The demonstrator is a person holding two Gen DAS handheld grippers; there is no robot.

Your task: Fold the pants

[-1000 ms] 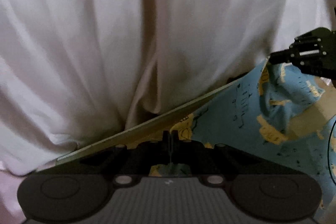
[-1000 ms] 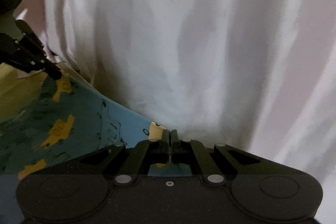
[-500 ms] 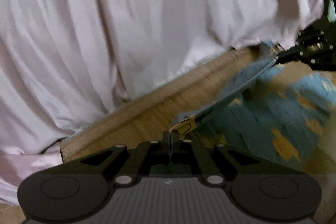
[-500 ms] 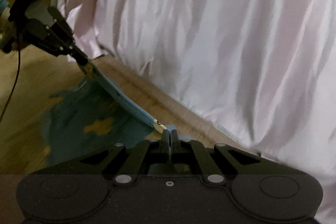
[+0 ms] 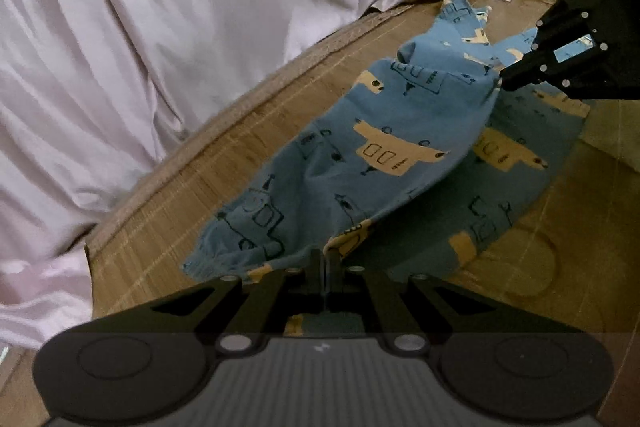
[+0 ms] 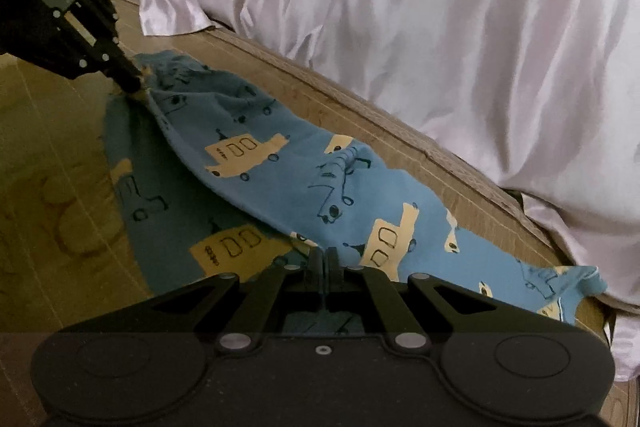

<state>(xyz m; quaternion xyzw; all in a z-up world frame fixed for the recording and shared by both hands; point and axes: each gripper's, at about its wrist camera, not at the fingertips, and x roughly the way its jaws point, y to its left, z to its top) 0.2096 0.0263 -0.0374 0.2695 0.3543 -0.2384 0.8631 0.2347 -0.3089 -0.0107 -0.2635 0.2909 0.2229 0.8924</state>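
Pale satin sheet [image 5: 200, 27] fills the upper frame behind a wooden bench [image 5: 248, 147]. Left gripper [image 5: 325, 259] and right gripper [image 6: 325, 255] each pinch an edge of the blue pants [image 5: 380, 147], lifting one layer.

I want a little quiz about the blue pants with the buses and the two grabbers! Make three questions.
1. True or false: both grippers are shut on the pants.
2. What lies under the pants? A) wood surface B) metal tray C) carpet
3. Fill in: behind the pants hangs a pale, shiny ____.

Key:
1. True. The left gripper and the right gripper each pinch an edge of the cloth.
2. A, the wood surface.
3. Sheet.
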